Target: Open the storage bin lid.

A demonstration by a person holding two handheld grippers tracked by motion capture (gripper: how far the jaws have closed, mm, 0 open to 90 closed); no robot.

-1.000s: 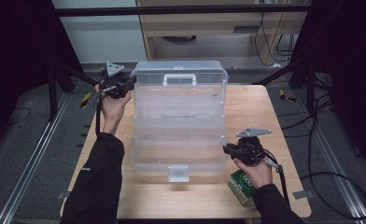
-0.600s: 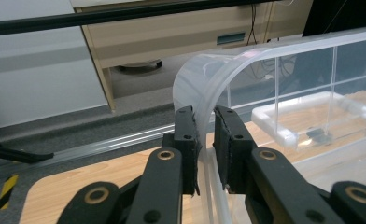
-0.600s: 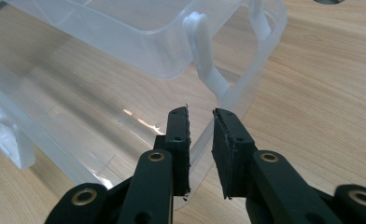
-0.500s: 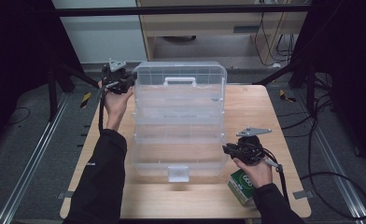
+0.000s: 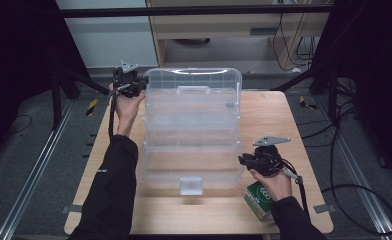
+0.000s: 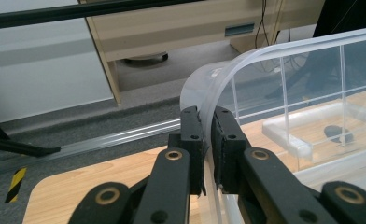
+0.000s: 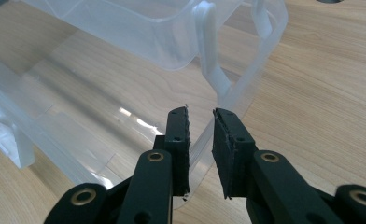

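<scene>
A large clear plastic organiser box (image 5: pixel 191 125) lies opened out in tiers on the wooden table (image 5: pixel 274 115). My left gripper (image 5: pixel 143 85) is at its far left corner. In the left gripper view its jaws (image 6: pixel 207 114) have just been closing and now pinch the thin clear rim (image 6: pixel 228 74) of the upper tier. My right gripper (image 5: pixel 241 161) is at the near right corner of the lowest tier. In the right gripper view its jaws (image 7: pixel 200 114) straddle the curved clear corner edge (image 7: pixel 197 154) and grip it.
A small green carton (image 5: pixel 260 197) lies under my right wrist near the table's front right edge. A white latch (image 5: pixel 190 185) sticks out at the box's near side. Behind the table stand a wooden cabinet (image 5: pixel 224 30) and dark stand legs.
My left hand has moved right, up to the box's far left corner, and its jaws have narrowed onto the rim. The right hand has kept still.
</scene>
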